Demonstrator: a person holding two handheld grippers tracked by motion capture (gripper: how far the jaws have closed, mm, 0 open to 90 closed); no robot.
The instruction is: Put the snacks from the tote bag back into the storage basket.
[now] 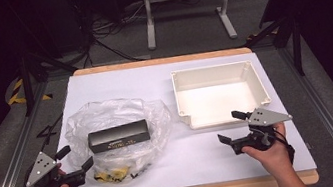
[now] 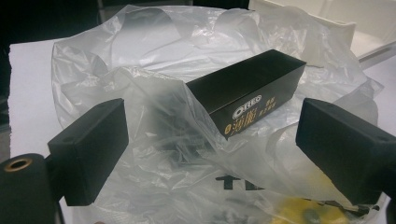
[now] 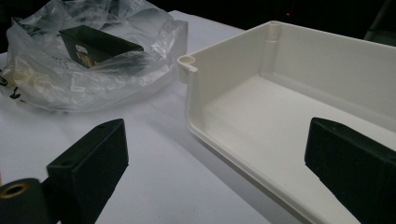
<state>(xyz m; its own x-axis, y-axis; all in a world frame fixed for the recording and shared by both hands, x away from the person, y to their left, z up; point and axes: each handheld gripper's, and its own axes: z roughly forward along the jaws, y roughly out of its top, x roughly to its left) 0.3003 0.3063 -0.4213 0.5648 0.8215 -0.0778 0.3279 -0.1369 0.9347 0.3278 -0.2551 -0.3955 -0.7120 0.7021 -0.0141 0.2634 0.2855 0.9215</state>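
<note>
Left gripper view gets close enough to show gold print on the end of the black box (image 2: 247, 91). From the high view it lies on the clear plastic bag (image 1: 118, 119), long axis left-right across the surface (image 1: 200, 156). Left gripper (image 1: 75, 162) and right gripper (image 1: 233, 126) both gape open, holding nothing.

jaws: black, blocky, seen on the left gripper (image 1: 75, 161) and right gripper (image 1: 233, 126)
top plates: grey, three-cornered, screwed
cables: black

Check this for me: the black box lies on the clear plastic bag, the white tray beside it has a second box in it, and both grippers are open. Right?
Not quite. The white tray is empty, as the high view and the right gripper view show. The rest holds: the black box lies on the clear plastic bag, and the left gripper and right gripper are open.
</note>
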